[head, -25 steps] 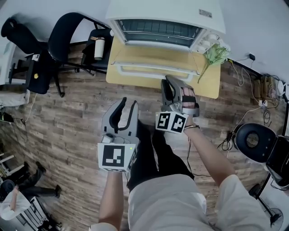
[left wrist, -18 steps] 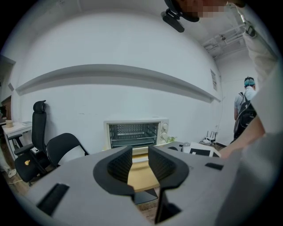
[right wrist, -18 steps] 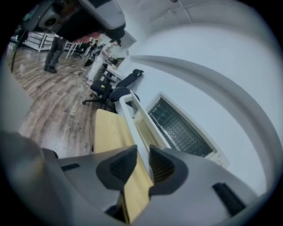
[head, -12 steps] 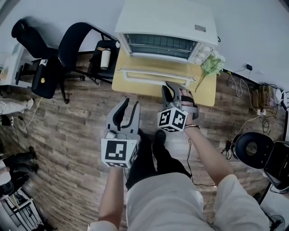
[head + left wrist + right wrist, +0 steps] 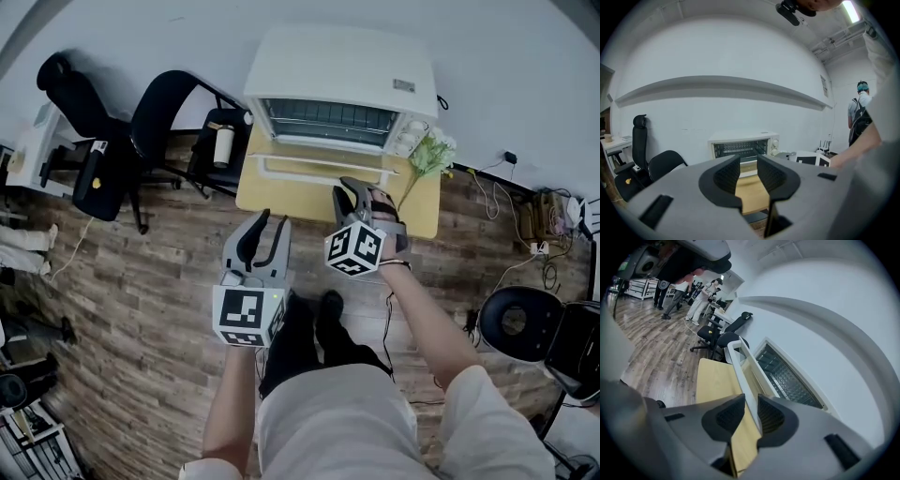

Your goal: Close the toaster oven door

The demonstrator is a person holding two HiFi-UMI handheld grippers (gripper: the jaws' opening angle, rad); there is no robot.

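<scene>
The toaster oven [image 5: 342, 89] stands at the back edge of the table [image 5: 281, 202], its door [image 5: 319, 161] open toward the front. The right gripper [image 5: 751, 411] is released with the door handle [image 5: 743, 366] between its jaws, and the left gripper [image 5: 264, 230] is released and empty. It is better to clench the handle squarely, then swing it up in an arc.

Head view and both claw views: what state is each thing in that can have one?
Toaster oven door: open, folded down flat over the table.
Left claw: open, empty, short of the table.
Right claw: open, at the door's handle, not clamped.
</scene>
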